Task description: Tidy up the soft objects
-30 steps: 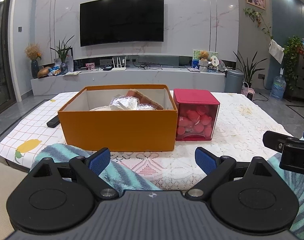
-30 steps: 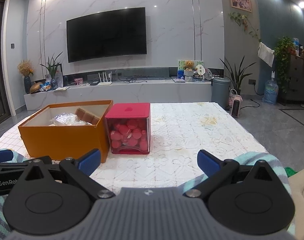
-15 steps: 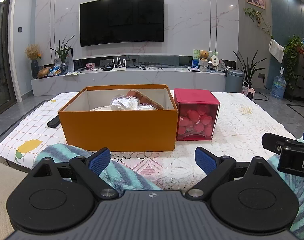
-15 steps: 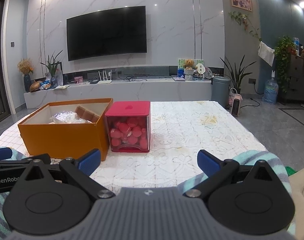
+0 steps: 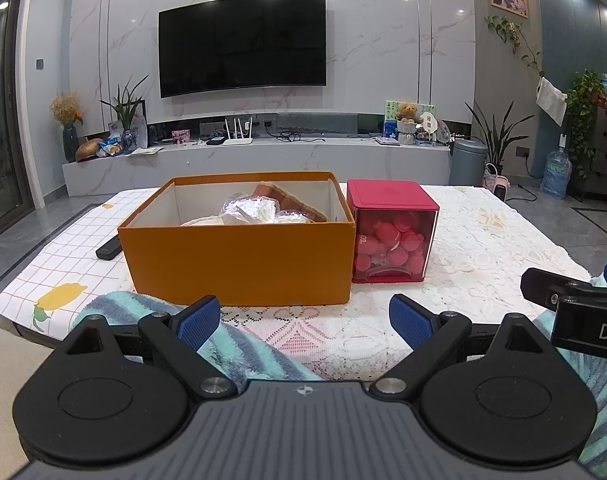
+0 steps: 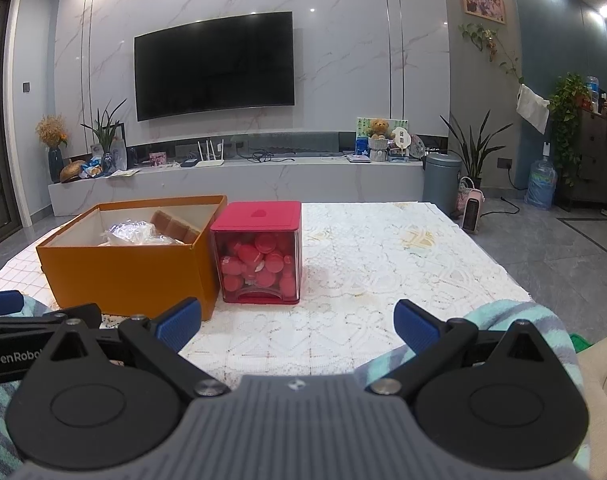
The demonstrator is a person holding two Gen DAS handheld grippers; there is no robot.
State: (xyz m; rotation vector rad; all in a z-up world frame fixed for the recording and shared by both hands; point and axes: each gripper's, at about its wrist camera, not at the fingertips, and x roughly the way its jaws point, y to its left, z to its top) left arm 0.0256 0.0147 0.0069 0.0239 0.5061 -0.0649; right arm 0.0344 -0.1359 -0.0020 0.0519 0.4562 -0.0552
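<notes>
Both of our grippers hang side by side over the near table edge, the left gripper (image 5: 304, 319) and the right gripper (image 6: 298, 321) each spread wide and holding nothing. We see the striped teal towel (image 5: 239, 346) lying beneath them on the lace tablecloth (image 6: 383, 272), just before the orange box (image 5: 239, 258) and red container (image 5: 391, 232).

On the table (image 5: 483, 240) an open box (image 5: 239, 264) stands touching a lidded container (image 5: 391, 236) on its right. A remote (image 5: 108, 249) lies left of the box. A towel (image 5: 239, 344) lies before them at the near edge, under both tongs.
</notes>
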